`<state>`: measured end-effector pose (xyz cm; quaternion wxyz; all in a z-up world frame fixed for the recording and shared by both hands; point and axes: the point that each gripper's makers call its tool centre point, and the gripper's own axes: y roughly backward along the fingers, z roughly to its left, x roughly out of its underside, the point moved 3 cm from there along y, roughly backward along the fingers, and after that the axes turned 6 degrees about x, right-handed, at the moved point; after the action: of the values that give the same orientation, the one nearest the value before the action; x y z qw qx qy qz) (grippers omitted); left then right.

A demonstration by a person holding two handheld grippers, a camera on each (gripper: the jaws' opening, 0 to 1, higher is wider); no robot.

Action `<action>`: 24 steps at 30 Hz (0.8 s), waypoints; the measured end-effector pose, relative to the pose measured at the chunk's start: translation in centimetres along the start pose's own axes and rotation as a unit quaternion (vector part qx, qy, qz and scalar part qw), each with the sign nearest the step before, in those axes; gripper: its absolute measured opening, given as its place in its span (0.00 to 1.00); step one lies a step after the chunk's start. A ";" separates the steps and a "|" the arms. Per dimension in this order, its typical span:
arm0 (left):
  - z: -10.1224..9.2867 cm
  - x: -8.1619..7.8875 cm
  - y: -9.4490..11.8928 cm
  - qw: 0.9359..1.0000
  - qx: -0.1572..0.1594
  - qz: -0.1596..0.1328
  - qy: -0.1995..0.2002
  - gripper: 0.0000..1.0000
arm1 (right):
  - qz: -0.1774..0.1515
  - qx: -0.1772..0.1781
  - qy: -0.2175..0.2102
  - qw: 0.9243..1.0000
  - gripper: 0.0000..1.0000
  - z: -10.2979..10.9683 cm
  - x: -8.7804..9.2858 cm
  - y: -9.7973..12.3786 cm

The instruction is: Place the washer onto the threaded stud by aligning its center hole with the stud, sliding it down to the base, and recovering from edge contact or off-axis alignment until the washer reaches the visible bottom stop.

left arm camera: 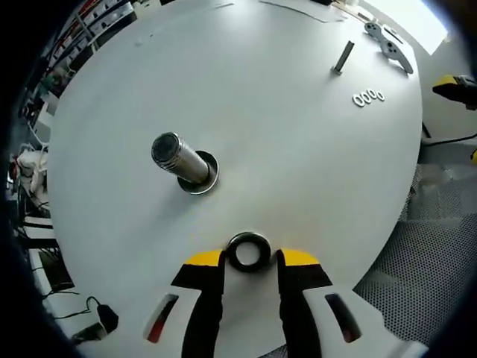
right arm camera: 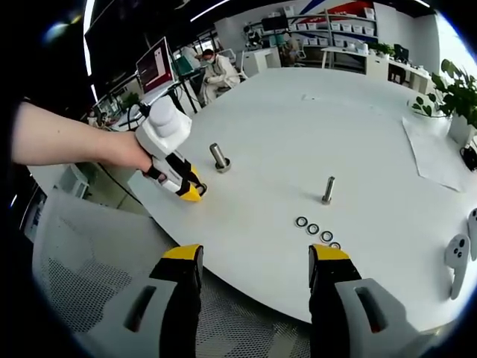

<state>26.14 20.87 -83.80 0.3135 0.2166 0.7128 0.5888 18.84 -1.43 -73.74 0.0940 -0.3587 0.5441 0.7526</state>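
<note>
Washer point(left arm camera: 247, 251) sat clenched in my left gripper point(left arm camera: 252, 258), near the stud point(left arm camera: 181, 158); tilting could've snagged its threads

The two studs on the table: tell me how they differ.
The near stud is thick, with a wide washer-like base; the far stud is thin, with no wide base. The left gripper sits beside the near one; loose washers lie by the far one. Both stand upright on the white table.

An open-plan office-lab: monitors point(right arm camera: 155, 66), storage shelves point(right arm camera: 339, 30), a seated person point(right arm camera: 218, 71), white worktable point(right arm camera: 358, 149).
</note>
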 end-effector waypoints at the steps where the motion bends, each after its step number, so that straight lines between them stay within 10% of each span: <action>1: 0.0 0.0 0.0 1.000 0.000 0.003 -0.003 0.26 | 0.000 0.000 0.000 1.000 0.60 0.0 0.0 0.0; 24: 0.1 0.1 0.1 1.000 -0.004 -0.009 0.002 0.19 | 0.003 -0.001 0.001 1.000 0.60 0.0 0.1 0.1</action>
<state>26.14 21.03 -83.73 0.3181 0.2079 0.7130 0.5892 18.69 -1.44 -73.78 0.0912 -0.3578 0.5440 0.7535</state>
